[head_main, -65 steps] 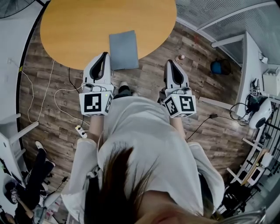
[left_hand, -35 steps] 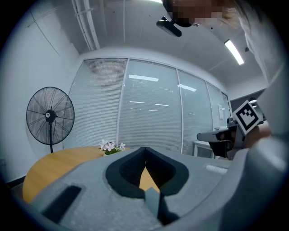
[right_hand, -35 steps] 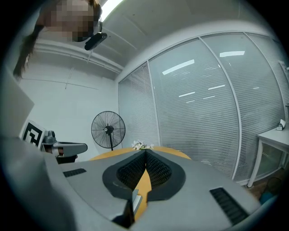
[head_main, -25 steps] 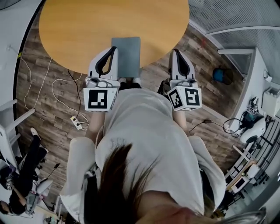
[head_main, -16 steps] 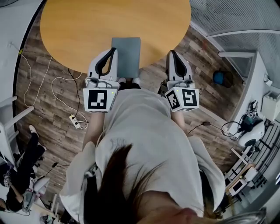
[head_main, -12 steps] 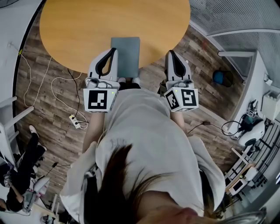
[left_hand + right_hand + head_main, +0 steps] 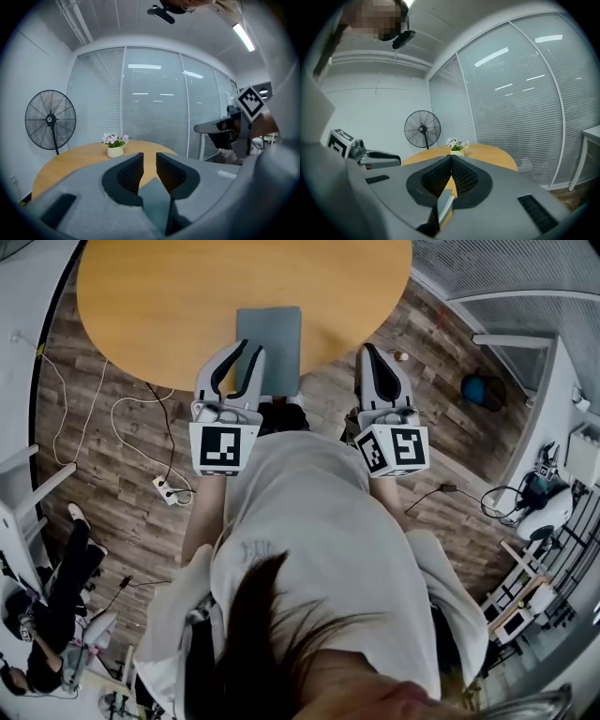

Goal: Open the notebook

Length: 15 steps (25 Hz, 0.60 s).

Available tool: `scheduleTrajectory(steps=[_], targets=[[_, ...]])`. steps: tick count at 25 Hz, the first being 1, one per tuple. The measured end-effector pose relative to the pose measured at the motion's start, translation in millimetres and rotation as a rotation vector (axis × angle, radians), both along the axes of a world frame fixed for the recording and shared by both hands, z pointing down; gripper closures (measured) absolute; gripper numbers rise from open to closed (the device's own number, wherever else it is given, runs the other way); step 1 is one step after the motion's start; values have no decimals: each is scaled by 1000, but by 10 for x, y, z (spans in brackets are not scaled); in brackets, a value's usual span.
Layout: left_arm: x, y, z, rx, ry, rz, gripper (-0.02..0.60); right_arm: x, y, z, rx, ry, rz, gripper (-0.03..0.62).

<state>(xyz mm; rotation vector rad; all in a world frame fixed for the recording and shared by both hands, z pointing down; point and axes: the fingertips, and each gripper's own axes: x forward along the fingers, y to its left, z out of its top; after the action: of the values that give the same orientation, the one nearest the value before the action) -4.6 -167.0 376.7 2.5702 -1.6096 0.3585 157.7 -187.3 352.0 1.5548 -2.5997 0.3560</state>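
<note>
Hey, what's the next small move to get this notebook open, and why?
Probably ease the left gripper down onto the near left edge of the notebook to catch the cover. Its jaws have just been opening and grip nothing yet, and the notebook lies closed at the edge of the table.

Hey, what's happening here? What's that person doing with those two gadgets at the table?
A person stands at a round wooden table with tongs in each hand. A grey notebook lies closed at the table's near edge. The left tongs are at the notebook's left edge. Their jaws have just been opening, with nothing gripped. The right tongs are shut and empty, off to the notebook's right.
</note>
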Motion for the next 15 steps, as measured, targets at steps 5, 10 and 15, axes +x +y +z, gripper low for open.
scheduleTrajectory(steps=[5, 10, 15], targets=[[234, 130, 406, -71, -92, 104, 452, 50, 74, 181, -53, 14, 14, 594], [454, 308, 849, -141, -154, 204, 416, 48, 153, 383, -94, 34, 15, 594], [653, 448, 1171, -194, -183, 279, 393, 54, 248, 586, -132, 39, 26, 594]])
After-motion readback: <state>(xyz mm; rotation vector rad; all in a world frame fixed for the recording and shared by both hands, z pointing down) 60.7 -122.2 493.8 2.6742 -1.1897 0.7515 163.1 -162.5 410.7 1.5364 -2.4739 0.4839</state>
